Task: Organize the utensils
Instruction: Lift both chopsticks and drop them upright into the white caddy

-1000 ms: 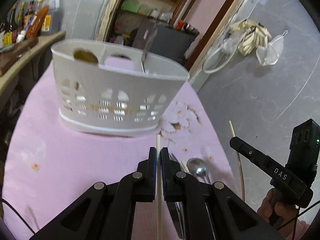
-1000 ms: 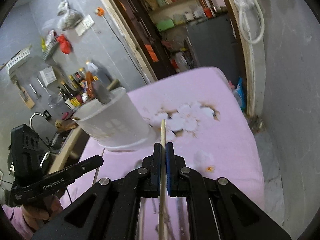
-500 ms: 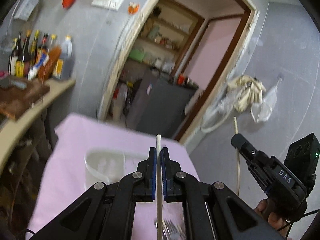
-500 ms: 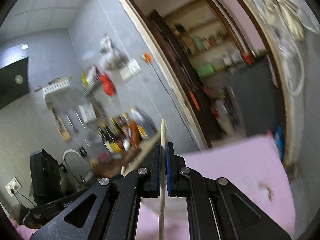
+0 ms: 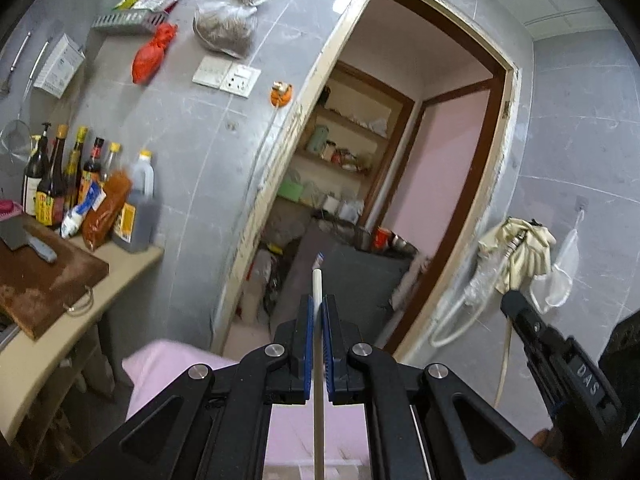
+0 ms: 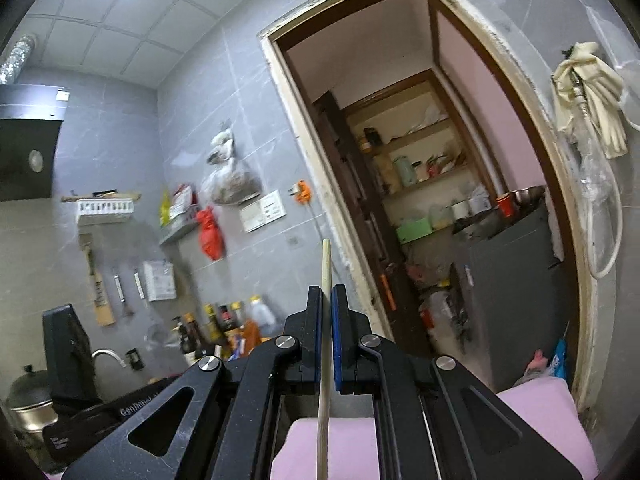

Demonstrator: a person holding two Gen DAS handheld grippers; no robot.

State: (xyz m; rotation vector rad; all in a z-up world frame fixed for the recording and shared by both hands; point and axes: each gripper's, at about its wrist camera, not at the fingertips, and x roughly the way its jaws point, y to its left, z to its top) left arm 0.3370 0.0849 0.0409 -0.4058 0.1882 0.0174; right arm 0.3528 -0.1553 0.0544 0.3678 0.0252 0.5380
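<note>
Between the blue-padded jaws of the left gripper (image 5: 318,308): one slim white chopstick (image 5: 317,360), clamped along its length, blunt tip standing past the fingertips toward the far doorway.

Between the jaws of the right gripper (image 6: 327,300): one slim pale wooden chopstick (image 6: 325,344), likewise pinched, tip raised against the grey tiled wall (image 6: 132,152). In the left view the right gripper shows at the right edge, its chopstick hanging below the fingers.

Position: both tools are lifted and tilted upward, well above the pink tablecloth (image 5: 160,364), of which only a near strip shows in each view. No utensil holder is visible in either view.

Surroundings, left: beige counter (image 5: 44,344) bearing a brown wooden cutting board (image 5: 44,280) and a cluster of sauce bottles (image 5: 80,188); red bag (image 5: 154,54) and a socket plate on the wall above. Far centre: brown-framed doorway (image 5: 400,160) to a shelved pantry. Right: cream rubber gloves (image 5: 520,252) hung on the wall.

Risks, as judged: each stick is held by a narrow pinch only, so a quick swing or tilt could make it pivot or slide out. With the destination out of both cameras' sight, the descent is poorly guided; a stick may strike a rim or miss. The two grippers sit near each other, so the sticks could cross or knock.
</note>
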